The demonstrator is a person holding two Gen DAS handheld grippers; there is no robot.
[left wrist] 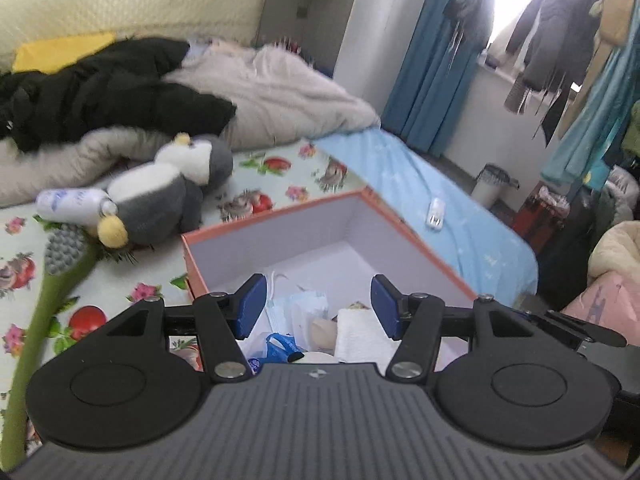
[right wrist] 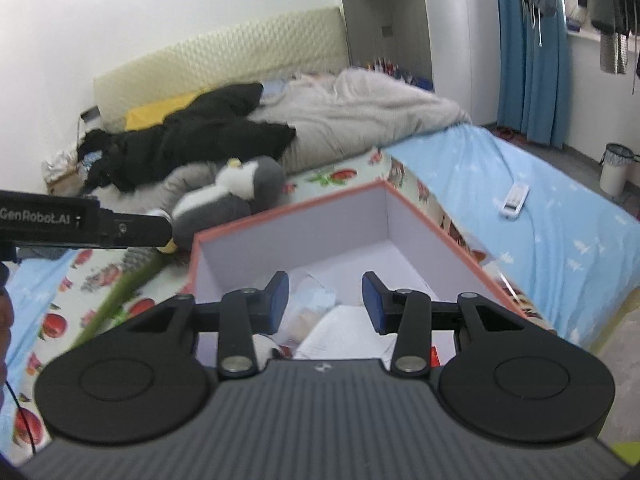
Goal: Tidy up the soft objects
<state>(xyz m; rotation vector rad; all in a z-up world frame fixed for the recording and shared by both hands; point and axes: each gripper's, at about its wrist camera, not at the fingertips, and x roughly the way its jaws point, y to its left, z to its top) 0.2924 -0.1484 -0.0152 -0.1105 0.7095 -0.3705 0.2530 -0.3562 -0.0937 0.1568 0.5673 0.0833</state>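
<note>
An orange-rimmed box (left wrist: 416, 236) with a white inside stands on the bed; it also shows in the right wrist view (right wrist: 432, 220). Face masks (left wrist: 298, 306), a white folded cloth (left wrist: 360, 334) and a blue bag (left wrist: 282, 346) lie in it. A grey-and-white plush penguin (left wrist: 168, 192) lies left of the box, seen too in the right wrist view (right wrist: 228, 196). My left gripper (left wrist: 318, 306) is open and empty above the box's near side. My right gripper (right wrist: 325, 300) is open and empty above the box. The left gripper's body (right wrist: 80, 226) shows at the right view's left edge.
A white bottle (left wrist: 72, 204) and a green-handled brush (left wrist: 60, 276) lie by the penguin. A black jacket (left wrist: 104, 92) and a grey quilt (left wrist: 272, 88) are piled behind. A white remote (right wrist: 515, 197) lies on the blue sheet. A bin (left wrist: 490, 184) and hanging clothes stand right.
</note>
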